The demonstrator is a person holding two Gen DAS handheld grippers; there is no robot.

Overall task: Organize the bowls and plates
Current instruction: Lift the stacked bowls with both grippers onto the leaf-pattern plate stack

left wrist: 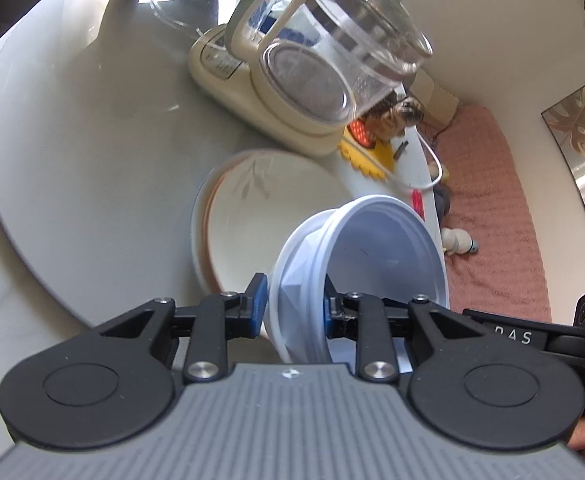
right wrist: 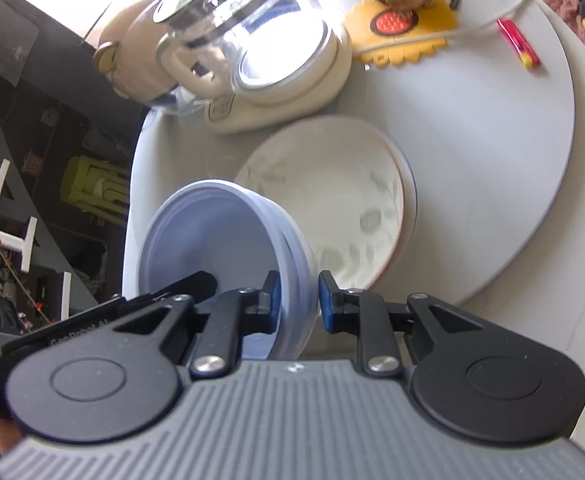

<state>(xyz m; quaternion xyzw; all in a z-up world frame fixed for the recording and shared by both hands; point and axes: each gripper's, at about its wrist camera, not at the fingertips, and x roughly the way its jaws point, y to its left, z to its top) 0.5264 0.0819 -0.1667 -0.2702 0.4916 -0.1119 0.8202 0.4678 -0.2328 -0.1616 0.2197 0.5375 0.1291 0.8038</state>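
**Bowls clamped from both sides above the plates**

Bowls are what I carry: a nested stack of pale blue bowls, tipped on its side and lifted off the surface. My left tongs are clamped on the stack's wall, one blue pad outside against the faceted side, the other inside the rim. My right tongs are clamped on the opposite wall of the same stack, again one pad within the bowl and one without. Each view catches the other tool at its edge.

From the left wrist, reading left to right: the round grey surface, then a stack of cream plates with a leaf pattern, lying just behind the bowls. Above them stands a glass kettle on its cream base, whose panel print is too small to read. Next comes a yellow mat with a small figurine on it, then a pink rug on the floor beyond the edge. On the other tool's arm I read the letters "DAS".

From the right wrist, the other tool's arm shows "GenRobot.AI", partly blurred. A red lighter lies near the far rim, its writing illegible.
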